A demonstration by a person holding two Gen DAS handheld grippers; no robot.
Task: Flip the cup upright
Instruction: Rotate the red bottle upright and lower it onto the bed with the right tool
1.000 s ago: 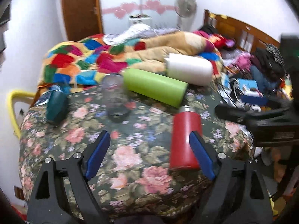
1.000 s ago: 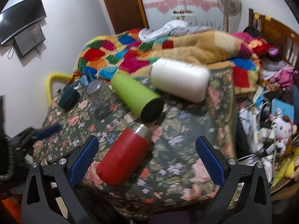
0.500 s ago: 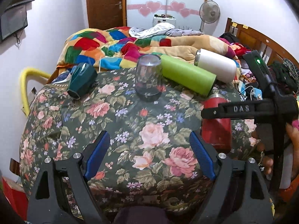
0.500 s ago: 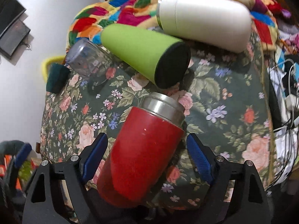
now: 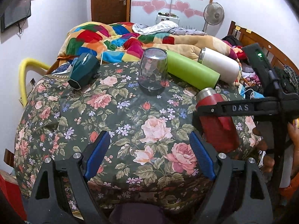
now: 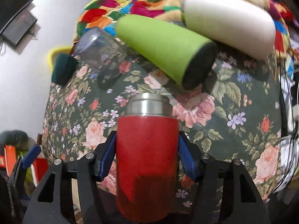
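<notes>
The right gripper (image 6: 146, 160) has come down over the red cup (image 6: 147, 160) since half a second ago, when its fingers stood wide to either side; now the blue pads (image 6: 184, 160) press against both flanks of the red body, so the fingers are clamped on it. The cup lies on its side near the right edge of the floral worktop (image 5: 130, 115), steel neck pointing toward the bed, and the left view shows a black finger of the right gripper crossing over it. With the grip made, the next step is probably to lift and swing the cup onto its base. The left gripper (image 5: 149, 155) hangs over the near edge with its fingers apart and nothing between them, well clear of the cup. Just past the steel neck lies the green bottle (image 6: 160, 44), its dark end close to the cup, and the white bottle (image 6: 228, 18) rests touching it on the far side, both lying down. Swinging the neck up and forward could knock the green bottle, so tipping back toward the near edge looks safer. The clear tumbler (image 5: 153, 71) stands mouth-down in the middle of the worktop and the teal cup (image 5: 84, 71) lies at the far left, neither in the way. The cloth looks soft and uneven, which may make the cup wobble when set down.
</notes>
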